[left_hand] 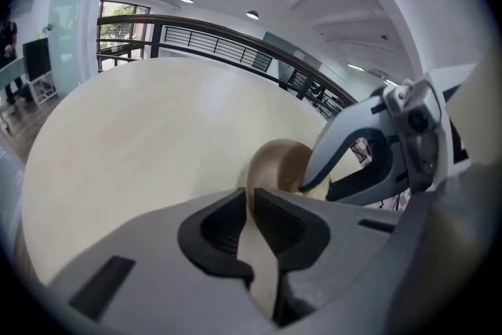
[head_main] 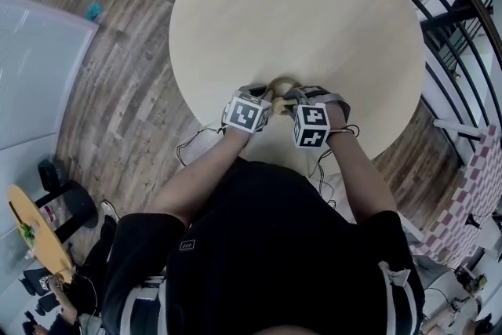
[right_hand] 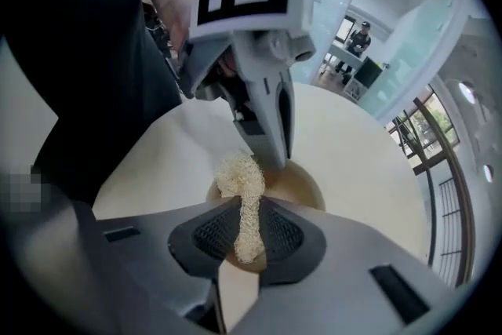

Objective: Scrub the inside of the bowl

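A small tan wooden bowl (head_main: pixel 281 85) sits on the round pale table (head_main: pixel 298 4), close to its near edge. My left gripper (head_main: pixel 265 96) comes in from the left. In the left gripper view this gripper (left_hand: pixel 251 196) is shut on the rim of the bowl (left_hand: pixel 278 165). My right gripper (head_main: pixel 289 100) points steeply down beside it. In the right gripper view it (right_hand: pixel 249 204) is shut on a cream mesh scrubber (right_hand: pixel 241 176), whose loose end hangs over the bowl (right_hand: pixel 302 184) at its near rim. There the left gripper (right_hand: pixel 274 157) reaches down onto the far rim.
The table's near edge (head_main: pixel 259 157) lies just behind the grippers. A dark railing (head_main: pixel 463 4) curves past the table's far right side. Wooden floor (head_main: pixel 118 90) surrounds the table. A small yellow side table (head_main: pixel 31 235) stands at lower left.
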